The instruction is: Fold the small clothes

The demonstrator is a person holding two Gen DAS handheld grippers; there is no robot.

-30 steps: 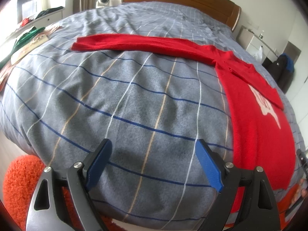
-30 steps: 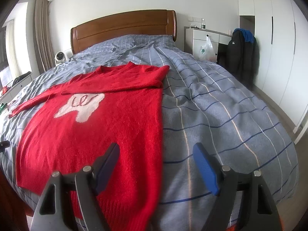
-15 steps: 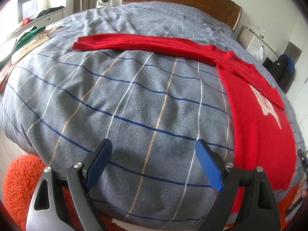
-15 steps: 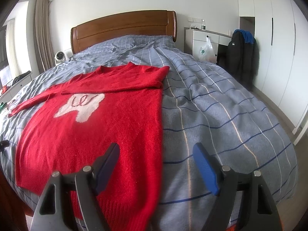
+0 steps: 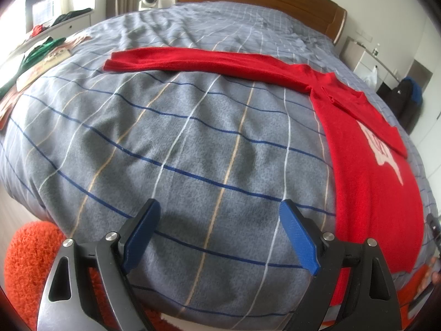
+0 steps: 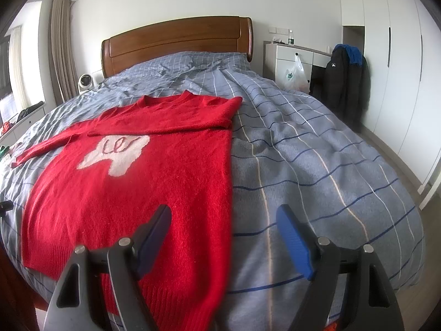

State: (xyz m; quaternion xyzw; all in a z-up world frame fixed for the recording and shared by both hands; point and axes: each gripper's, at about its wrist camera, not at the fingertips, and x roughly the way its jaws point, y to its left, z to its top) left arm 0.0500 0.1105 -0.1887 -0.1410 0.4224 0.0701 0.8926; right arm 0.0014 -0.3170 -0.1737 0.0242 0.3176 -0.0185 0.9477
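Left gripper [image 5: 219, 220] jaws wide, nothing between them, only grey plaid duvet [image 5: 193, 143] ahead of the blue pads. Right gripper [image 6: 223, 226] jaws also wide and empty, hanging above the bed's near edge. Red sweater [image 6: 154, 176] lies flat on the duvet, front up, white motif [image 6: 115, 151] showing. For the right gripper it sits ahead and to the left: the sweater's right side edge runs roughly between the two fingers, and the left finger [image 6: 154, 229] overlaps the hem area in view; cannot tell if it touches. One sleeve is folded across the chest just below the collar. For the left gripper the sweater body is off to the right, and the other sleeve [image 5: 193, 60] stretches straight out across the duvet well ahead of the fingers. Orange shaggy rug [image 5: 27, 259] lower left of the left gripper.
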